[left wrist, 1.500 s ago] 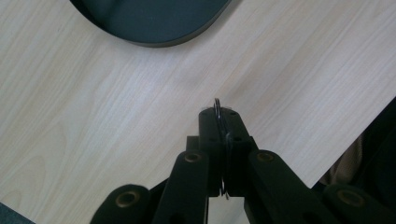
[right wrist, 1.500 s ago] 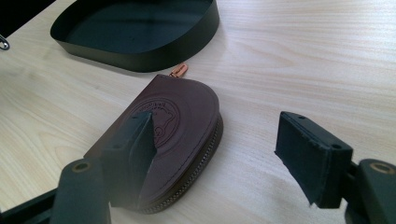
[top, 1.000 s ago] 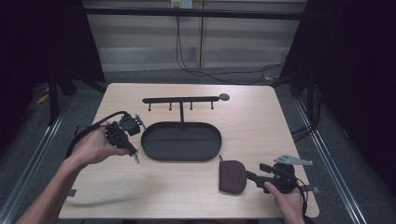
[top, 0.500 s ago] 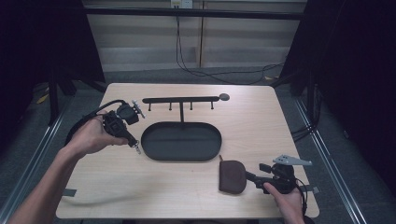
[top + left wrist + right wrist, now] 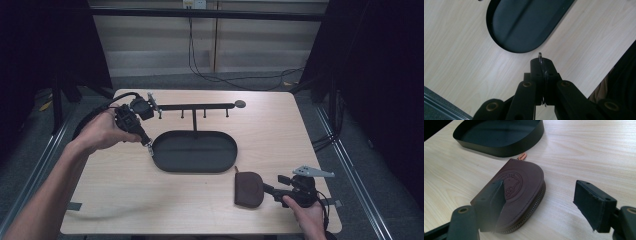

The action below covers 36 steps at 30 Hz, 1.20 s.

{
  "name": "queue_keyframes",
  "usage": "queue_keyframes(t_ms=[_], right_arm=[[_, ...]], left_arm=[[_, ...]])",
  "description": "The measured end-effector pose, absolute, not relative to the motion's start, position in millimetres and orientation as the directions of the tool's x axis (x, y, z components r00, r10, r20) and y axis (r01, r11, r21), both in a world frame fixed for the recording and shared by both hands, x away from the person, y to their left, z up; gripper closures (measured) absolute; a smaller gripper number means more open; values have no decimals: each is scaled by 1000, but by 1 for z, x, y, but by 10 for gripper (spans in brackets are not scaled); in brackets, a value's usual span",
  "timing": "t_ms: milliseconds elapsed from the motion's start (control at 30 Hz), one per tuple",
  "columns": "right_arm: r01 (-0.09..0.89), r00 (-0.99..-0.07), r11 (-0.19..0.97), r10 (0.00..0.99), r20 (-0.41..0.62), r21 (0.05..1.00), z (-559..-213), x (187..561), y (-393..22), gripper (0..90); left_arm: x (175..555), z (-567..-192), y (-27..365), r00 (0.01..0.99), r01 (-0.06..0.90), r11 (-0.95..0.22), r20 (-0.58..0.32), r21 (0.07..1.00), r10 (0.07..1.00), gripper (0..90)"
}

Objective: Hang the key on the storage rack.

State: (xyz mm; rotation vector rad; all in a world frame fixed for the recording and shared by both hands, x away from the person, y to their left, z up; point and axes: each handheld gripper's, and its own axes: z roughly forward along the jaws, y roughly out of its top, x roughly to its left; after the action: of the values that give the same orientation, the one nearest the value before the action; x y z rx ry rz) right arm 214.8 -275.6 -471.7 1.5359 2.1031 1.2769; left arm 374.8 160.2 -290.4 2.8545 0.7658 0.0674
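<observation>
- L gripper [image 5: 543, 65]: jaws fully closed, pads pinched on a thin metal ring [image 5: 540, 56]; ring edge pokes out past the tips, and a sliver shows below the pads too.
- In the high view L gripper [image 5: 148, 144] is off the table, tips pointing down-right, just beside the left end of the black oval tray [image 5: 161, 156]. Can't tell from there if the tips touch the rim.
- L gripper view looks down over the tray's [image 5: 499, 42] rounded end; the tray is bare inside, with a crease line along the middle.
- L hand [image 5: 102, 131] wraps the gripper body, cable loops off behind to the left.
- R gripper [image 5: 541, 202]: jaws wide apart and have just been opening a bit more. Nothing clamped.
- Brown leather coin pouch [image 5: 522, 191] lies flat on the table, its near part between the R jaws. One jaw overlaps the pouch's edge, contact unclear; the other stands well apart from it over bare wood.
- Pouch has an embossed round logo, zip round the curved side, small orange pull tab at the far end near the tray wall.
- High view: pouch [image 5: 248, 189] just in front of the tray's right end, R gripper [image 5: 267, 189] at its right side, R hand [image 5: 306, 212] low at the table's near edge.
- Black hook rack [image 5: 196, 106] stands behind the tray, post rising from it.
- All on a light wood table [image 5: 280, 135].
</observation>
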Motion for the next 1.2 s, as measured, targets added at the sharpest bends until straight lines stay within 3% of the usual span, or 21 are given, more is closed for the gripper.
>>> queue_keyframes(t_ms=[667,1200], right_arm=[[646,-434,84,858,275,759,-472,215,-274,215],[645,-438,82,854,280,760,-472,215,-274,211]], left_arm=[[405,-276,150,879,470,-861,-12,195,477,892],[424,-273,148,854,511,-833,-14,209,520,892]])
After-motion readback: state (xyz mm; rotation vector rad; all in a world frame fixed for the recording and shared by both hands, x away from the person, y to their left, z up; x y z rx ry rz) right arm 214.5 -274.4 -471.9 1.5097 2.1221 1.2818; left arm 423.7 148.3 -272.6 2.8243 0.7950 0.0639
